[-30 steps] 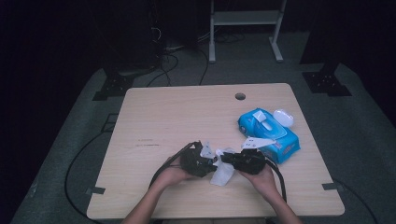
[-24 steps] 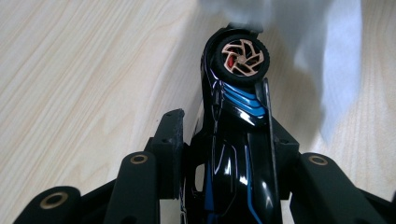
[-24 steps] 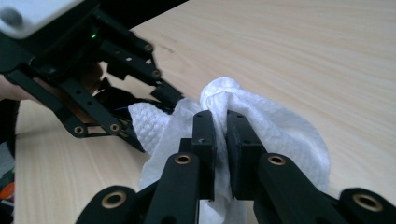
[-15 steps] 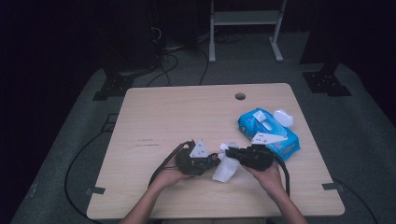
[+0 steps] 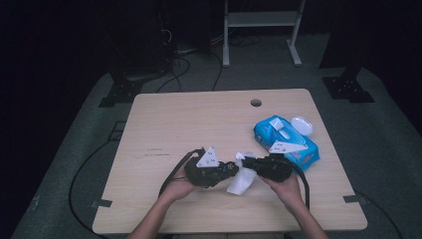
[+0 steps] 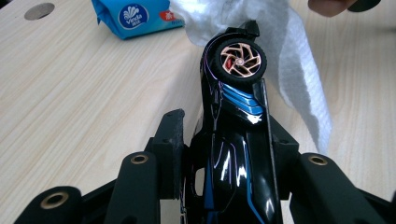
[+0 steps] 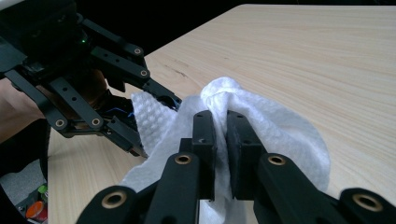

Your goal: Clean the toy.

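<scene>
**Toy car held up, wipe at its nose**

The left gripper's (image 6: 224, 154) fingers (image 6: 169, 144) clamp the black toy car (image 6: 233, 140) by its flanks; they have just been closing a little further, with the car between them. The car lies on its side in the grip, one copper-spoked wheel (image 6: 240, 60) facing the camera, its front end pointing away toward the white wipe (image 6: 299, 70). The right gripper's (image 7: 220, 140) fingers (image 7: 204, 140) are pressed together on a bunched fold of that wipe, which drapes loose below them.

In the right gripper view the wipe lies against the car's front end, so the cleaning looks under way rather than finished. Whether the cloth is rubbing or only resting there I cannot tell.

Farther out, the high view shows both grippers meeting above the near edge of the worktop (image 5: 199, 124), the wipe hanging between them. The blue pack of wipes (image 5: 286, 139) lies beyond the right hand (image 5: 288, 186), its lid flipped open.

By my judgement the pulling of a sheet and the picking up of the car are done. What remains is working the cloth along the body and wheels, probably turning the car to reach its other side, then setting both down.
</scene>
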`<action>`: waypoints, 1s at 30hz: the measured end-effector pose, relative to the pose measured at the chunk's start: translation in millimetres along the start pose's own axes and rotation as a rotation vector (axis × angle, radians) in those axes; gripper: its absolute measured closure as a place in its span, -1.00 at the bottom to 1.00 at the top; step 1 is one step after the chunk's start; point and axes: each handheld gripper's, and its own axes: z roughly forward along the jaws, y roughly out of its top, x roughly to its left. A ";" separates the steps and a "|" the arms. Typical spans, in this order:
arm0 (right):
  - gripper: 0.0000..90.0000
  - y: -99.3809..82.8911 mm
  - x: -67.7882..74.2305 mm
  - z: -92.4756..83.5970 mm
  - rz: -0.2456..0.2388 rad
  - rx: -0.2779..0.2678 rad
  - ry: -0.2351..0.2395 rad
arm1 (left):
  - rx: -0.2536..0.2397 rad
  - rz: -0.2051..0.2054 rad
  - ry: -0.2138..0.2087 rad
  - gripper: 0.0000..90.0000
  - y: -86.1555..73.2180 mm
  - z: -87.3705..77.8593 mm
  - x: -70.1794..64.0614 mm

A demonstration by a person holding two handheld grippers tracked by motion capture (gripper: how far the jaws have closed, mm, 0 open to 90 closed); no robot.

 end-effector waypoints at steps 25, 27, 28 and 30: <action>0.82 -12.5 -15.5 8.5 0.101 0.028 0.024 | -0.097 -0.055 -0.028 0.28 1.0 -14.6 8.7; 0.82 -15.2 -16.7 13.2 0.104 0.060 0.014 | -0.089 -0.059 -0.028 0.28 0.0 -13.4 9.0; 0.82 -15.2 -17.2 13.4 0.101 0.062 0.007 | -0.084 -0.059 -0.032 0.28 -1.0 -12.4 9.8; 0.82 -12.1 -17.2 9.2 0.101 0.038 -0.002 | -0.070 -0.063 -0.038 0.28 -3.7 -9.3 11.3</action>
